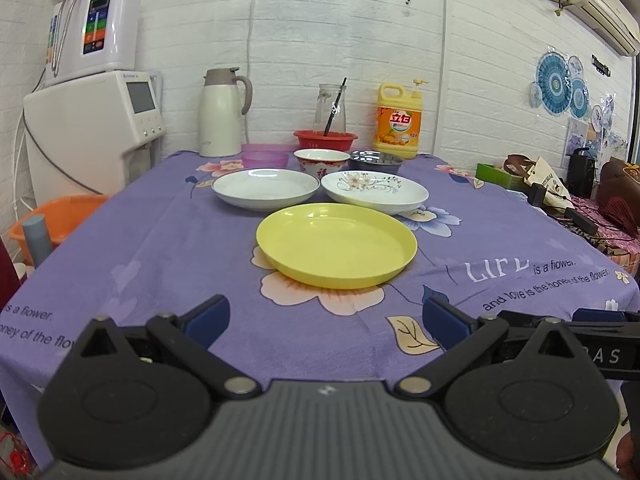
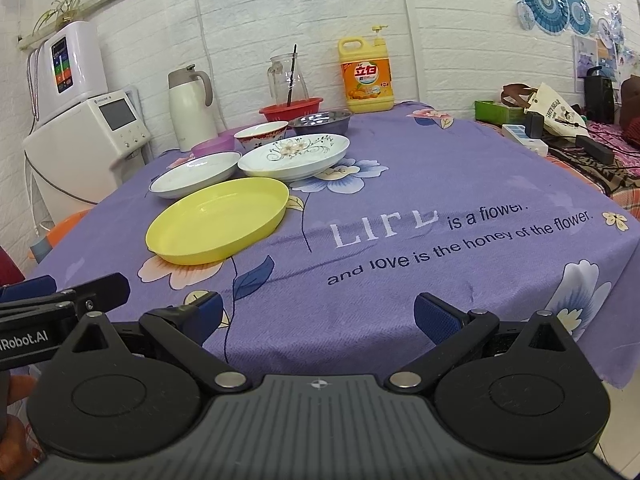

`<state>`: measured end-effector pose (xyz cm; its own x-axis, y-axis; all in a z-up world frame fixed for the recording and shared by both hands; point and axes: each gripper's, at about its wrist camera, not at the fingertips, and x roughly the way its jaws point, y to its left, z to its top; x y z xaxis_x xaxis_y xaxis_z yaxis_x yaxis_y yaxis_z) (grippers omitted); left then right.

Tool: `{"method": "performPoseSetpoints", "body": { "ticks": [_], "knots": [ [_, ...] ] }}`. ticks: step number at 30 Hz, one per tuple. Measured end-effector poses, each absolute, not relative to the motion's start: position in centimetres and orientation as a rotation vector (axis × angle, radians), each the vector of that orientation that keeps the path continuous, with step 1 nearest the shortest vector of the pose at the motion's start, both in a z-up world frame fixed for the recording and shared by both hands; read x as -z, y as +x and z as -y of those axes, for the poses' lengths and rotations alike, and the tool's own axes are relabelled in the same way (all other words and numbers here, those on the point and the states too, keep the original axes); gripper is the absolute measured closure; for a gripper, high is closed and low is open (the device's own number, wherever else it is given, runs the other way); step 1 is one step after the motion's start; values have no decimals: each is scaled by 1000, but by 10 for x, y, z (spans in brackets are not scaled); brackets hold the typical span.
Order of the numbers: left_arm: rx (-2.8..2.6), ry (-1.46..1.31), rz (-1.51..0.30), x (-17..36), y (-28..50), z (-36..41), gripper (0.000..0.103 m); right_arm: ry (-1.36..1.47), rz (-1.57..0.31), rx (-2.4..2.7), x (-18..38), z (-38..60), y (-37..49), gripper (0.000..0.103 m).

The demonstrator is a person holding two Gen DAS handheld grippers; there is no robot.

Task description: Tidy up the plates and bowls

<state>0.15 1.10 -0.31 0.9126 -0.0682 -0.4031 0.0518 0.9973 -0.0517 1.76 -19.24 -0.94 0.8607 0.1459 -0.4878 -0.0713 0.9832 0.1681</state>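
Note:
A yellow plate point(image 1: 336, 245) point(image 2: 218, 220) lies nearest on the purple tablecloth. Behind it sit a plain white plate point(image 1: 265, 188) point(image 2: 196, 174) on the left and a flower-patterned plate point(image 1: 374, 191) point(image 2: 294, 153) on the right. Further back stand a purple bowl point(image 1: 264, 156) point(image 2: 213, 145), a red-and-white bowl point(image 1: 321, 159) point(image 2: 261, 135) and a steel bowl point(image 1: 375, 160) point(image 2: 320, 121). My left gripper point(image 1: 326, 320) hovers open over the near table edge, short of the yellow plate. My right gripper point(image 2: 318, 316) is open too, right of the left one, holding nothing.
A red basket point(image 1: 325, 139) with a glass jug point(image 1: 330, 108), a white thermos point(image 1: 218, 114) and a yellow detergent bottle point(image 1: 398, 122) line the back edge. White appliances point(image 1: 96, 120) stand left, an orange basin point(image 1: 52, 224) below. Clutter point(image 2: 560, 128) lies at the right.

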Motion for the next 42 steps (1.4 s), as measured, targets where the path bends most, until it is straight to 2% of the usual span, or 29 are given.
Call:
{"method": "performPoseSetpoints", "body": {
  "ticks": [26,42],
  "knots": [
    [46,-80,-423,3,7,-25,1,119,-527,-128,7,186,22,0],
    [-32,-137,-484,-7,62,-53,1,56,-543,-152,-14,173,66,0]
  ]
}}
